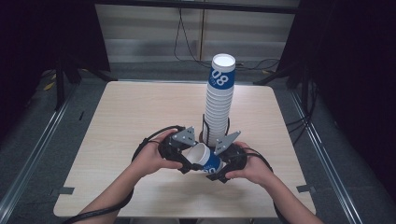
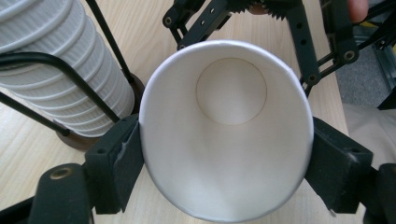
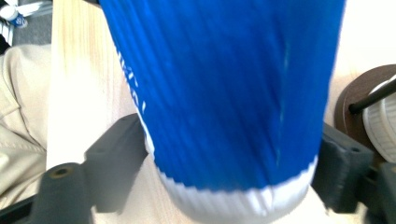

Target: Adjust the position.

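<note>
Left gripper (image 2: 224, 168) is clamped on the rim of a blue-and-white ribbed paper cup (image 1: 207, 159), held level between both; right gripper (image 3: 229, 186) brackets its base, grip uncertain.

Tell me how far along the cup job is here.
Done: a tall stack of cups stands in the wire holder on the table. In hand: one cup lies sideways between both tongs; the left tongs clamp its rim, while the right tongs sit around its base, whether pressing is unclear. Left: this cup is not yet set anywhere.
</note>
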`<state>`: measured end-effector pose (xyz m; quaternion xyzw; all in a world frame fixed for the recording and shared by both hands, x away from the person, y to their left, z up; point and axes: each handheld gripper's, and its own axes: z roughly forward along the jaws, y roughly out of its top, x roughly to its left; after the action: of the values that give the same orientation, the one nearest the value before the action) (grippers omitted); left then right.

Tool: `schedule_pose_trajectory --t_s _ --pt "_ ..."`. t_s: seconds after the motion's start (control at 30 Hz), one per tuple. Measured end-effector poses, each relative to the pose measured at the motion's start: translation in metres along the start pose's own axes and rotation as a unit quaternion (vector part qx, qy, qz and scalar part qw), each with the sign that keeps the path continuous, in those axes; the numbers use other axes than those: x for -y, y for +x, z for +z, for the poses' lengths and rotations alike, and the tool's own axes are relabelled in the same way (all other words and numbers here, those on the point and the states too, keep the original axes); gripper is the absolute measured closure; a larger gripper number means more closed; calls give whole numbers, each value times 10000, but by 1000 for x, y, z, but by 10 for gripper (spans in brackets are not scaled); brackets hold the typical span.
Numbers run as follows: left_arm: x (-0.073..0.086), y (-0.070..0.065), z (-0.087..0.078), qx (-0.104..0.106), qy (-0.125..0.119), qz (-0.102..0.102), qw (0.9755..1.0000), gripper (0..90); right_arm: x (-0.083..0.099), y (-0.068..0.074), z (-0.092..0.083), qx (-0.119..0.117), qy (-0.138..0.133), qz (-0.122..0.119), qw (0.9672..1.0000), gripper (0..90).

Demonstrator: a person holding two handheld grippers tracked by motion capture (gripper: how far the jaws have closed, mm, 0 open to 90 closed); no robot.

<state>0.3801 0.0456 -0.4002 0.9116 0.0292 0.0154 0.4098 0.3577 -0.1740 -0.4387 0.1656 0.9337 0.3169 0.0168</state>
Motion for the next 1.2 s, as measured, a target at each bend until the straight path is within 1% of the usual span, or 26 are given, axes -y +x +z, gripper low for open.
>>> schedule_pose_trajectory --t_s 0.03,0.1,0.2,0.27,0.3,0.33,0.37,0.43,0.47,0.53,0.57,0.6,0.63,0.67,0.7,0.73,0.77,0.83,0.93,0.97,1.0,1.07,1.1,1.13,1.17,1.2 --pt "0 1 -2 -12 29 34 10000 209 0 0 -1 31 -22 8 10000 171" --pt "0 0 -3 1 43 -32 10000 209 1 -1 -2 58 -25 44 10000 156" --pt "0 1 -5 -9 148 7 9999 209 4 -1 -3 67 -57 62 9999 147" --pt "1 1 -7 0 157 -39 9999 209 6 -1 -4 86 -46 33 9999 141" --pt "2 2 -7 -14 171 -13 9999 208 7 -1 -5 102 -43 24 9999 141" --pt "3 2 -7 -33 202 -55 9998 208 8 -1 -6 101 -55 41 9999 140" --pt "3 2 -8 -33 242 -46 9997 208 8 -1 -7 122 -76 64 9999 140" --pt "4 2 -8 -42 241 -91 9997 207 10 -1 -8 141 -97 5 9999 140" --pt "5 3 -8 -20 307 -85 9995 207 11 -1 -9 118 -71 27 9999 140" --pt "6 3 -9 -43 378 -112 9992 206 12 -2 -10 212 -62 -11 9998 140" --pt "7 4 -10 -31 384 -128 9992 206 12 -1 -11 220 -52 12 9997 140" --pt "7 4 -10 -51 383 -144 9991 206 12 -1 -12 270 -29 4 9996 140" --pt "9 4 -11 -91 380 -187 9991 206 13 -1 -12 258 -58 -21 9996 140" --pt "9 5 -12 -83 409 -157 9990 206 13 -1 -13 293 -62 -2 9996 140" --pt "10 5 -13 -84 462 -187 9987 206 14 -1 -13 331 -84 -14 9994 141" --pt "11 5 -13 -96 473 -205 9986 206 15 -1 -14 350 -84 35 9993 140" --pt "13 6 -14 -98 508 -204 9985 206 16 -1 -14 319 -110 16 9994 140" --pt "15 6 -15 -109 555 -244 9981 205 19 -2 -14 361 -63 81 9993 140" --pt "18 8 -16 -103 595 -301 9977 205 22 -3 -15 387 -116 101 9991 140" --pt "20 8 -17 -126 636 -337 9973 205 23 -3 -15 414 -99 103 9990 141" --pt "21 9 -18 -126 666 -306 9972 205 24 -3 -15 436 -96 108 9989 141" --pt "23 9 -18 -122 706 -357 9968 204 25 -3 -15 462 -63 126 9988 141" --pt "24 9 -19 -140 746 -394 9963 204 26 -3 -15 433 -108 134 9989 141" --pt "24 10 -19 -124 741 -359 9965 204 26 -3 -15 423 -123 150 9989 141" --pt "25 9 -20 -131 771 -398 9961 204 26 -3 -15 437 -119 150 9989 141" --pt "25 10 -21 -135 784 -371 9961 204 26 -2 -15 493 -105 153 9986 142"
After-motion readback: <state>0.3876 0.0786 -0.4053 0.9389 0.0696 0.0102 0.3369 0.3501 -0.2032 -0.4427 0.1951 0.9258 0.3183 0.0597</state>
